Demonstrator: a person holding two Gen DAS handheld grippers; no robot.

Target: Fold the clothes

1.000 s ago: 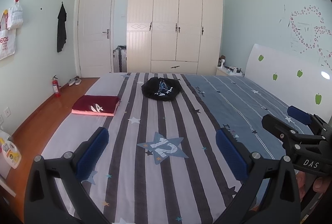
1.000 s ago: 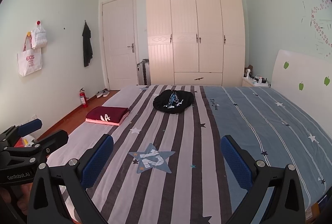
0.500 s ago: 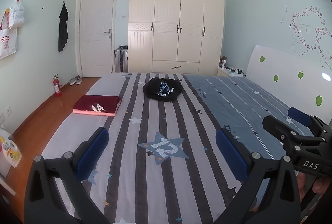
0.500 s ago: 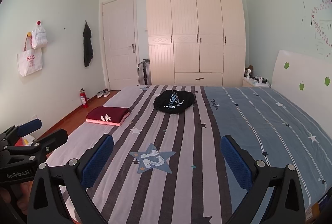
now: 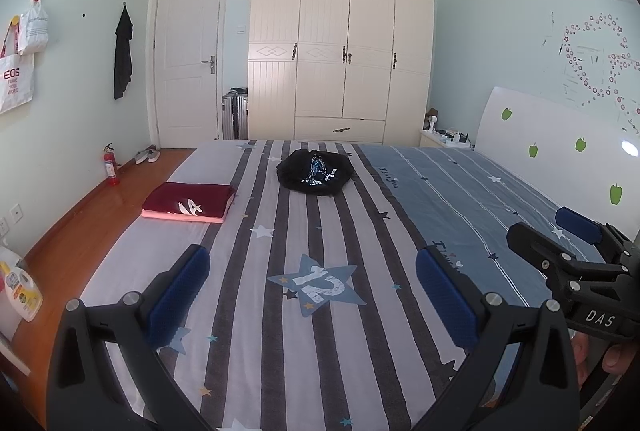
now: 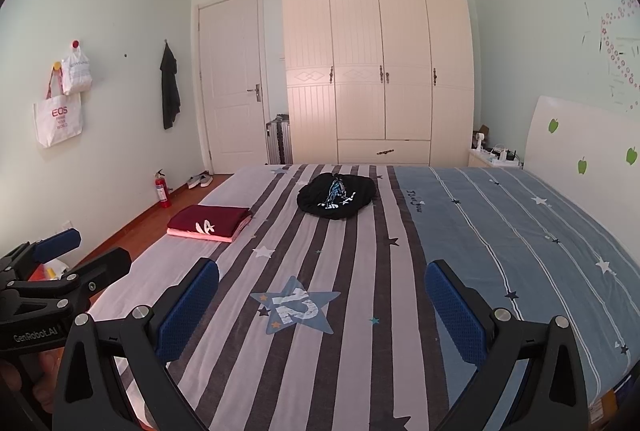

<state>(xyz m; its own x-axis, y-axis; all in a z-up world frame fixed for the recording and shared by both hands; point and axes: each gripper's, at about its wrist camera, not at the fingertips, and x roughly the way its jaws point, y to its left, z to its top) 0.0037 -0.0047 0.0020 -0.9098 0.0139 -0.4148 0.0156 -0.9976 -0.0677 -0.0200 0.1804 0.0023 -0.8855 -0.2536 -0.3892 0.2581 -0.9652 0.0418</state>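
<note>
while both tongs hang above the near part of the bed (image 5: pixel 460 191), the left tongs (image 5: pixel 312 283) have their blue pads wide apart and hold nothing; the right tongs (image 6: pixel 322 295) are the same, spread and empty; a crumpled black garment (image 5: pixel 314 177) lies far ahead on the striped cover; a folded dark red garment (image 5: pixel 188 201) rests on a pink one near the left edge.

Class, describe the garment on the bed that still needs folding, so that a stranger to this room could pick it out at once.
Start at the cream wardrobe on the far wall, then drop to the striped bed before it. Near the bed's far edge lies a crumpled black garment with a pale blue and white print. Its neighbour to the left, the maroon garment, is already folded flat on a pink one.
</note>
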